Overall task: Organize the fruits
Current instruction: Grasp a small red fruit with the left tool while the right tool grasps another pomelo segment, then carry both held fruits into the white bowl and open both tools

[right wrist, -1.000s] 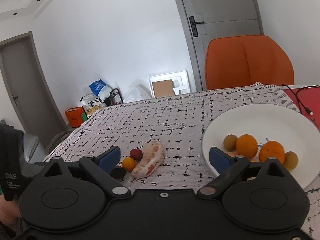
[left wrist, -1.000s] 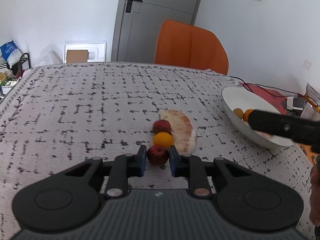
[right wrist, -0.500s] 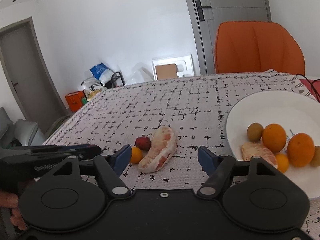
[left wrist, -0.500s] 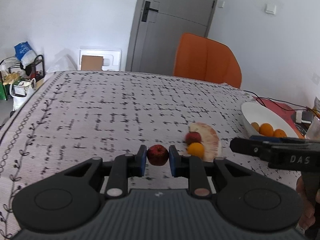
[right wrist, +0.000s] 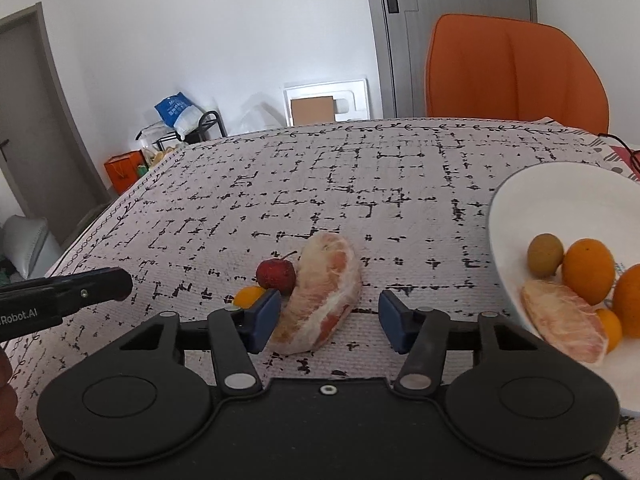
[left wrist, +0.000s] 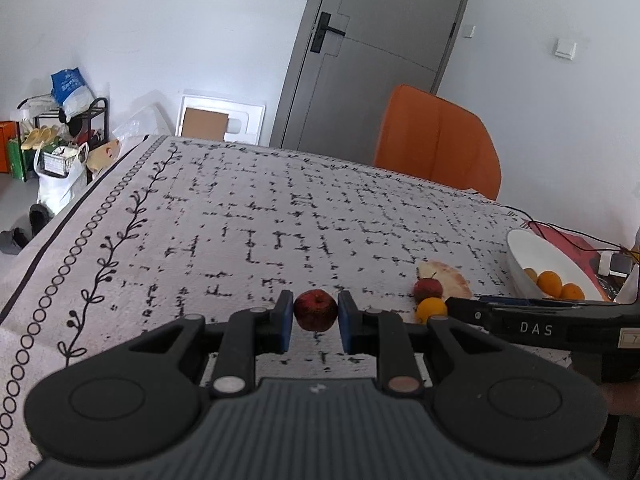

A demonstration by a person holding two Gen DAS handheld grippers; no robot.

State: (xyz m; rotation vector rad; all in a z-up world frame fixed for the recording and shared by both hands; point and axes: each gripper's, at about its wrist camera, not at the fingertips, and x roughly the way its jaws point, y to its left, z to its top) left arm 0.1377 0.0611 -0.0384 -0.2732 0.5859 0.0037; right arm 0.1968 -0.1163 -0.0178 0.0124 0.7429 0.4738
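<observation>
My left gripper [left wrist: 315, 317] is shut on a small dark red apple [left wrist: 315, 314], held just above the patterned tablecloth. To its right lie a red stemmed fruit [left wrist: 428, 289], a small orange [left wrist: 431, 307] and a peeled pomelo segment [left wrist: 444, 278]. In the right wrist view my right gripper [right wrist: 328, 322] is closing around that pomelo segment [right wrist: 324, 292]. The left pad is at its edge and the right pad is still apart from it. The red fruit [right wrist: 276, 274] and small orange [right wrist: 249, 296] lie just left of it.
A white bowl [right wrist: 520, 200] at the right holds a kiwi [right wrist: 545, 254], oranges [right wrist: 588, 272] and another pomelo segment [right wrist: 564, 320]. An orange chair [right wrist: 516, 72] stands behind the table. Cables and a red mat [left wrist: 568, 240] lie beyond the bowl.
The left gripper has carried the apple away from the other fruits, to their left. The right gripper has swung from the bowl to the pomelo segment, and its jaws have narrowed.
</observation>
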